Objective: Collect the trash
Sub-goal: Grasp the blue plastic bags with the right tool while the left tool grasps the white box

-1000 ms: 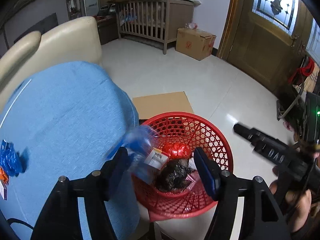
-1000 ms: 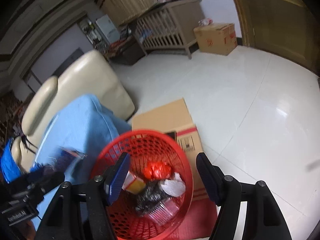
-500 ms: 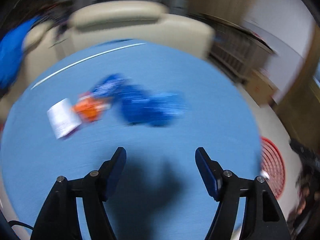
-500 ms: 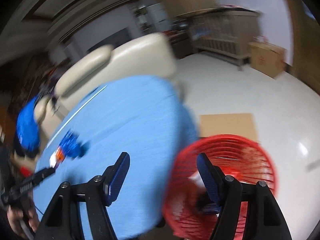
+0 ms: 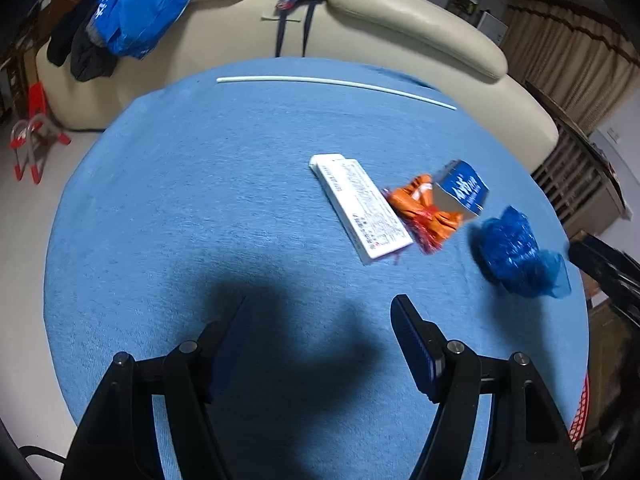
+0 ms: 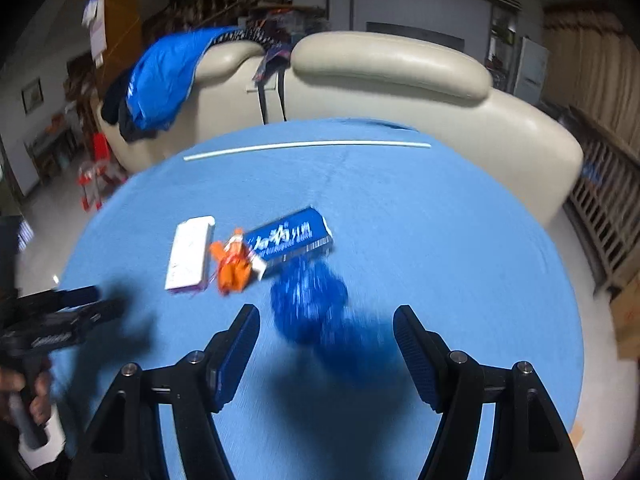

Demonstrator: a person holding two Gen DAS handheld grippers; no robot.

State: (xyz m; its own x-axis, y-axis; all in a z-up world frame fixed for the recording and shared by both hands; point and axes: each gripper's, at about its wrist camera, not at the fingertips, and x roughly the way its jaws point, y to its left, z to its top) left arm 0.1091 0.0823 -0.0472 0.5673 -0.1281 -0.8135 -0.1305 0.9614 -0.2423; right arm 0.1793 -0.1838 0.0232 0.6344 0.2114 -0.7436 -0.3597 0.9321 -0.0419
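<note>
Left tongs [image 5: 320, 320]: jaws spread wide, nothing between them, held above the counter [image 5: 200, 220] near its front edge and pitched downward. Right tongs [image 6: 326, 330]: jaws equally spread, empty, above the counter toward its right side. In the right wrist view, the person's left hand [image 6: 34, 404] grips the left tongs' handle.

Blue tablecloth [image 5: 200, 200], orange wrapper [image 5: 420, 210], white box [image 5: 360, 206]
</note>
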